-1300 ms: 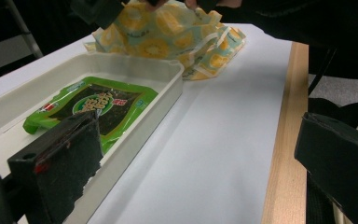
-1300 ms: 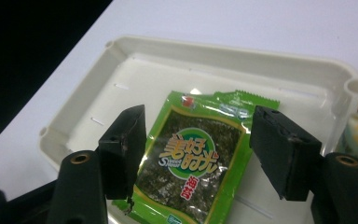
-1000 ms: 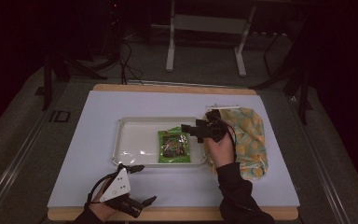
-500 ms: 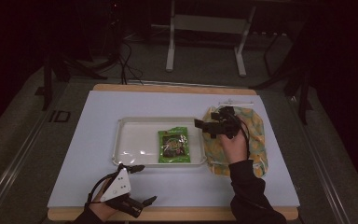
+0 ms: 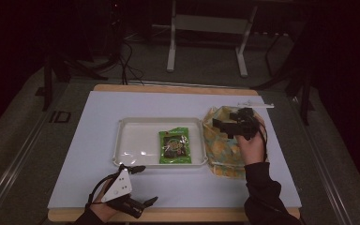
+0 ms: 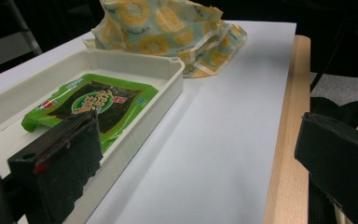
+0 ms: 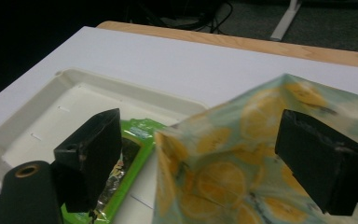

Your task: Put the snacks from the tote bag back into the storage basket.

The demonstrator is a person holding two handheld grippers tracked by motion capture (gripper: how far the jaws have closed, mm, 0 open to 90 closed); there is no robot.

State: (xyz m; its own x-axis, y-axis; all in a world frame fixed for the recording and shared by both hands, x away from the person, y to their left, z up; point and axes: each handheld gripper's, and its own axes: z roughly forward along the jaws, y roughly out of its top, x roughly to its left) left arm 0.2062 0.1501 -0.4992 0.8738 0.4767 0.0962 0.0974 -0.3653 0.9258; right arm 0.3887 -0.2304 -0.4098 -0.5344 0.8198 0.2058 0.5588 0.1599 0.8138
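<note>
A green snack packet lies flat in the right part of the white tray. Just right of the tray stands a lemon-print bag, mouth upward. My right gripper hovers over the bag's left side, pointing toward the tray. Its jaws have just been opening and are now open. In the right gripper view the bag's rim rises between them, unpressed, with the packet behind the left jaw. My left gripper rests open by the table's front edge; between its jaws is bare sheet.
A white sheet covers the wooden table, whose front edge lies close to the left gripper. A thin white strip lies behind the bag. A metal stand and cables are on the floor beyond.
My right gripper has moved right, from over the packet in the tray to over the lemon-print bag. The packet stays in the tray. My left gripper has not moved.
</note>
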